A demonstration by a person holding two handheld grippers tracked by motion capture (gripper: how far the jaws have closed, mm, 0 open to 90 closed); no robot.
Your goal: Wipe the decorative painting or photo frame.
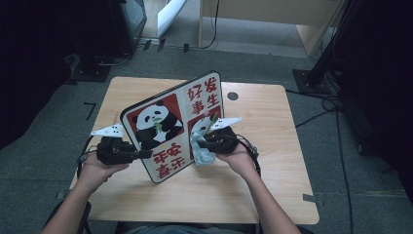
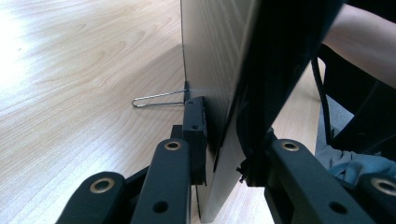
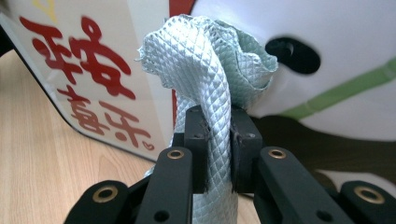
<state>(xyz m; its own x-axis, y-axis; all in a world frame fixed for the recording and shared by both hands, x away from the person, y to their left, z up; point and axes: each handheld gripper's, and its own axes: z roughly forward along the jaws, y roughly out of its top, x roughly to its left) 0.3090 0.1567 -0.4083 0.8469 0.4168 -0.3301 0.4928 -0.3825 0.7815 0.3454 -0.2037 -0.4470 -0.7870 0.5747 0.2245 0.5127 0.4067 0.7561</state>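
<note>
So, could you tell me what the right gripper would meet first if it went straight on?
Probably the glossy panda picture board: the right gripper, shut on the pale green quilted cloth, points at it.

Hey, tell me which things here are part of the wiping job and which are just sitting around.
In use:
- panda board, stood on edge, clamped by the left hand-held gripper
- pale green cloth, pinched in the right hand-held gripper against the board's face

Just about:
- wire stand behind the board
- table
- cables on the floor
</note>
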